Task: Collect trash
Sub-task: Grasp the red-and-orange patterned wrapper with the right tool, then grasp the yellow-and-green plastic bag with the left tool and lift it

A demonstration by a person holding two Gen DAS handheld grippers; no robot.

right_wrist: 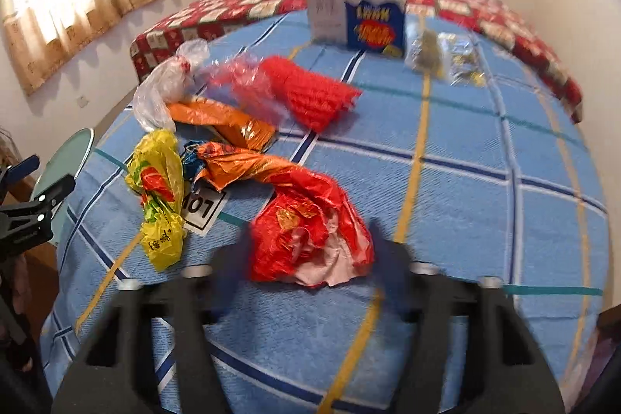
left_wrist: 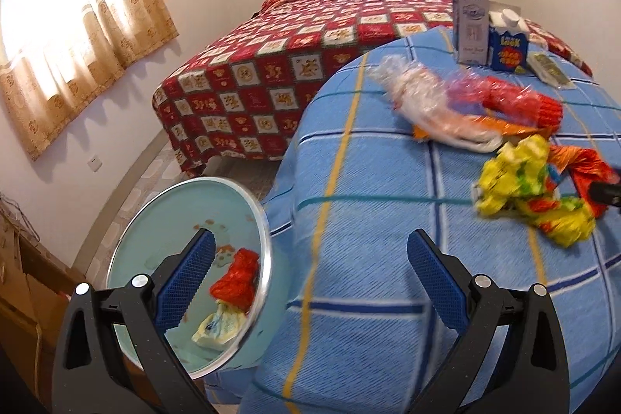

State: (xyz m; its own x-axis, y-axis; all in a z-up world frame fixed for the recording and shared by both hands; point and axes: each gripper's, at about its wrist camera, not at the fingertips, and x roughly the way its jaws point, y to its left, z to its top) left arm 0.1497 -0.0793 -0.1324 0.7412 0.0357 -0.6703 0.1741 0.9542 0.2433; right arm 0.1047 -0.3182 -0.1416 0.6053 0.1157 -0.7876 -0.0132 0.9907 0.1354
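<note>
My left hand-held gripper [left_wrist: 310, 258] fills the bottom of its frame: matte black plastic arms with triangular cut-outs, silver round screw heads at the pivots, and textured blue pads on its fingers [left_wrist: 434, 282]. My right hand-held gripper [right_wrist: 306, 258] looks the same, blurred, low in its frame.

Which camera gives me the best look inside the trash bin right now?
The left wrist view. It looks down into the bin beside the blue-covered bed, showing a red wrapper and a pale yellow one inside. The right wrist view catches only a sliver of the bin's rim at its left edge, contents hidden.
</note>
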